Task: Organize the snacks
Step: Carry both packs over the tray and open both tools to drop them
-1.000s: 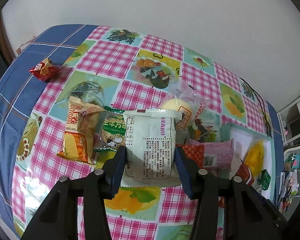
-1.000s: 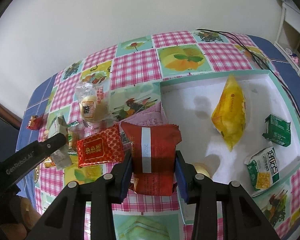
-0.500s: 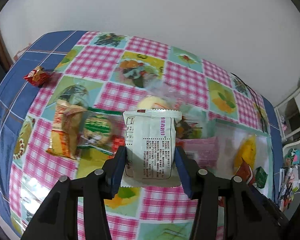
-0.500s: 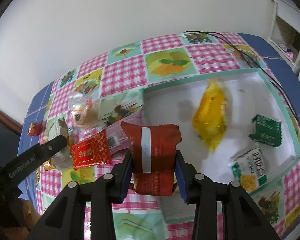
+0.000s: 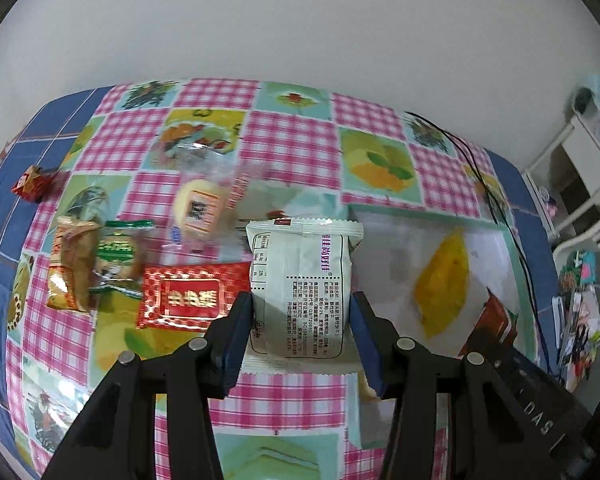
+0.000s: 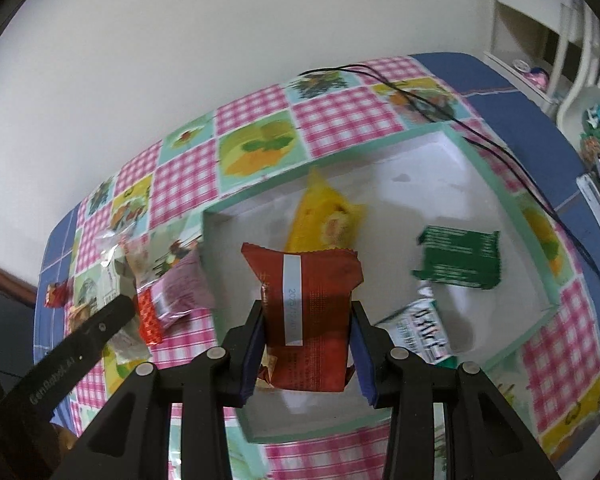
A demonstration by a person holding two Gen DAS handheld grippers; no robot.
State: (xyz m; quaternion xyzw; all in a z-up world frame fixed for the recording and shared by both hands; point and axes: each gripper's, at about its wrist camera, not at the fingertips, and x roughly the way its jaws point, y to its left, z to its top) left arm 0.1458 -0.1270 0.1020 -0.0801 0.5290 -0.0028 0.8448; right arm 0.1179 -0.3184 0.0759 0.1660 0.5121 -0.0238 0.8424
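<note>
My left gripper (image 5: 302, 312) is shut on a white snack packet (image 5: 304, 276) with printed text, held above the checked tablecloth near the left rim of the shallow white box (image 5: 384, 210). My right gripper (image 6: 307, 328) is shut on a dark red snack packet (image 6: 306, 304), held over the box (image 6: 500, 192). Inside the box lie a yellow packet (image 6: 324, 216), a dark green packet (image 6: 458, 254) and a white-and-green packet (image 6: 422, 330). Left of the box on the cloth lie a red foil packet (image 5: 186, 300), a pink packet (image 6: 182, 290), a round cake in clear wrap (image 5: 200, 210), a green packet (image 5: 118, 256) and an orange packet (image 5: 70, 270).
A small red packet (image 5: 32, 180) sits at the far left on the blue cloth border. A black cable (image 6: 420, 100) runs across the table's far right, past the box. White furniture and clutter (image 5: 580, 280) stand beyond the right table edge. The wall is close behind.
Both grippers, each still holding its packet, have moved right across the table. The right one now hangs over the box and the left one has come up to its left rim.
</note>
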